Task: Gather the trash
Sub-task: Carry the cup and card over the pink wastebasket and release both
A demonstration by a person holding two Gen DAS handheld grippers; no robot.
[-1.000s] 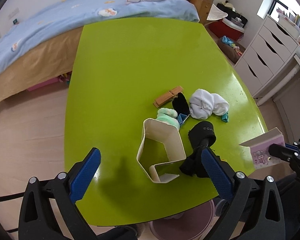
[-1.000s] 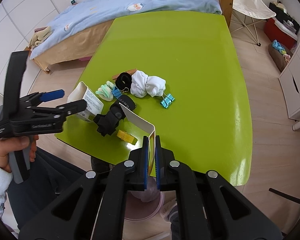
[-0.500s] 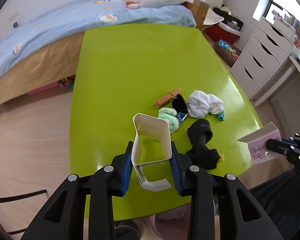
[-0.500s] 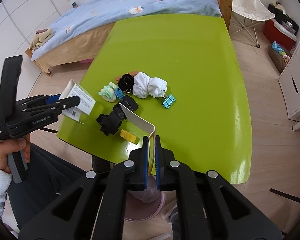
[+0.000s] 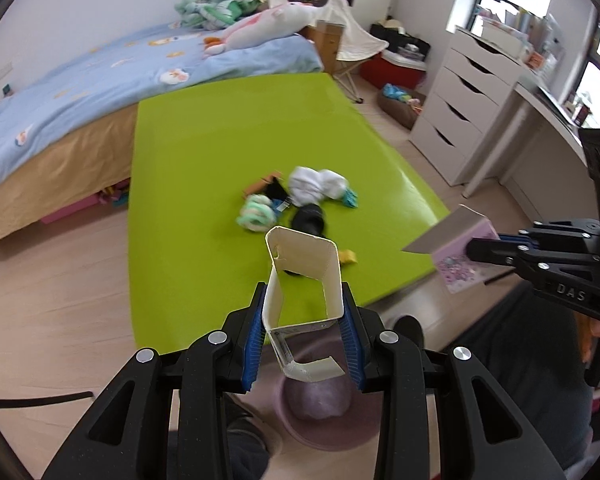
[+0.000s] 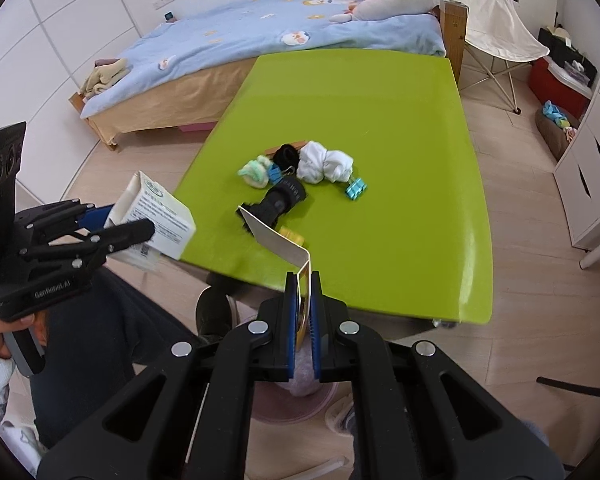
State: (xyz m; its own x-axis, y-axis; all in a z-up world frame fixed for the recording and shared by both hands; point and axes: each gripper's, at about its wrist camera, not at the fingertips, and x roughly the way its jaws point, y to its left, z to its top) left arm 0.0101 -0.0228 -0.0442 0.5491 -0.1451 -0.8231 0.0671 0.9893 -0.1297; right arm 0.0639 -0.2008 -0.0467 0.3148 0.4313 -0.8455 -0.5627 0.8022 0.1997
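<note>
Bed [image 5: 100, 80]: blue cover, set against the far end of the worktop.

Worktop [image 5: 204, 152]: bright green, glossy.

Bin [image 5: 319, 408]: mauve, round, seen on the floor below the near worktop edge, directly under the left tool.

Left tool [image 5: 303, 344]: blue pads pressed on the two side walls of an open white carton [image 5: 303, 280]; the carton is held in the air above the bin, clear of the worktop.

Right tool [image 6: 301, 320]: pads pressed together on a flattened card box [image 6: 276, 240], held off the near worktop edge.

White cloth bundle [image 6: 325, 164]: lying mid-worktop.

Black strap [image 6: 280, 200], pale green roll [image 6: 254, 172], blue binder clip [image 6: 355, 189], yellow piece [image 6: 292, 235]: clustered around the bundle on the worktop.
</note>
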